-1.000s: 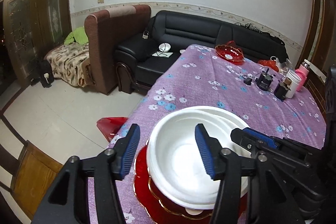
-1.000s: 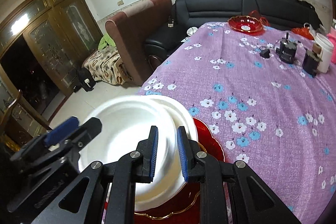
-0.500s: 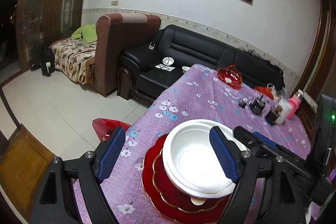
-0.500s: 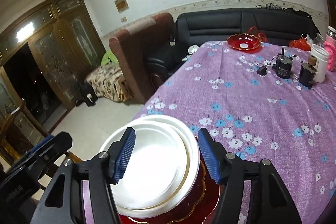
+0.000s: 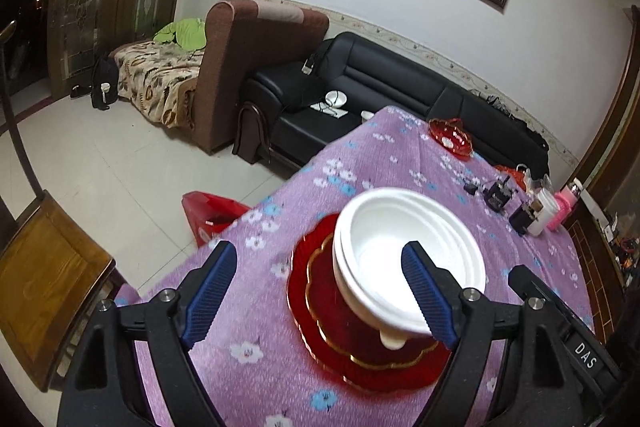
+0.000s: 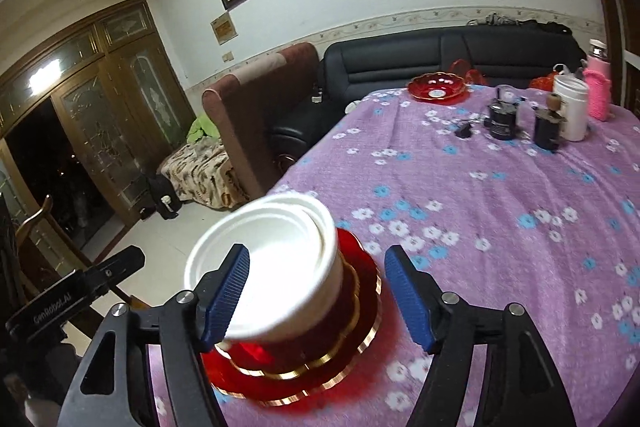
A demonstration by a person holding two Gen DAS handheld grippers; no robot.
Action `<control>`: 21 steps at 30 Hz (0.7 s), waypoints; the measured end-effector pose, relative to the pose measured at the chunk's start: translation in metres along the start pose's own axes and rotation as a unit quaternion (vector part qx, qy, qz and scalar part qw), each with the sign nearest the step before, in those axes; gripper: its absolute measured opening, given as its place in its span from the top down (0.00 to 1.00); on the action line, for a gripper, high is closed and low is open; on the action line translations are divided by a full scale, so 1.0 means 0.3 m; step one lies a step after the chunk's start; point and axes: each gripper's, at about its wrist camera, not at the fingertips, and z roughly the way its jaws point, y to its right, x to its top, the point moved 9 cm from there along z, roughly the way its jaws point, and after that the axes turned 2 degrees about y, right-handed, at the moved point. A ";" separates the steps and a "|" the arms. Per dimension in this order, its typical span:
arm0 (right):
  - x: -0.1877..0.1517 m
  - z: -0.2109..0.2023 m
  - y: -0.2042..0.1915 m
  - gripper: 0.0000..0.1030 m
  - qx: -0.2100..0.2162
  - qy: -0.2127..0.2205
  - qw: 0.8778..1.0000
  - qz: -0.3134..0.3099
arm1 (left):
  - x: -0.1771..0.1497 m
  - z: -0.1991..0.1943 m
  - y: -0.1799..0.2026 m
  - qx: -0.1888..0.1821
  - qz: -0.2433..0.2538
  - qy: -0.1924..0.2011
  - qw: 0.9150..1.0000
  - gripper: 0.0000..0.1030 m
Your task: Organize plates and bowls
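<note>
The left gripper is a black frame with triangular cut-outs in its two arms, silver screw heads at the joints, and ribbed blue pads on the inner faces of the fingers. The right gripper is built the same: black arms, silver screws, ribbed blue pads. White lettering marks the black housings seen beside each.

left gripper: jaws stand wide apart, pads bare, pointing downward at a slant. right gripper: jaws opening, blue pads clear of contact (nothing pressed between them), likewise angled downward. in each wrist view the other gripper's black body shows at the frame edge.
</note>
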 end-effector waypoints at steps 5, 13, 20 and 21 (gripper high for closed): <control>-0.058 -0.018 0.038 0.26 -0.008 -0.009 1.000 0.007 | -0.071 -0.012 0.045 0.013 0.026 0.000 1.000 0.18; -0.134 -0.053 0.088 0.26 -0.031 -0.013 0.999 0.009 | -0.164 -0.030 0.103 0.041 0.068 0.005 0.997 0.18; -0.194 -0.075 0.106 0.24 -0.049 -0.018 0.999 -0.011 | -0.192 -0.072 0.165 0.063 0.097 0.031 0.993 0.18; -0.200 -0.076 0.110 0.24 -0.050 -0.019 0.999 -0.012 | -0.192 -0.082 0.172 0.068 0.102 0.037 0.992 0.17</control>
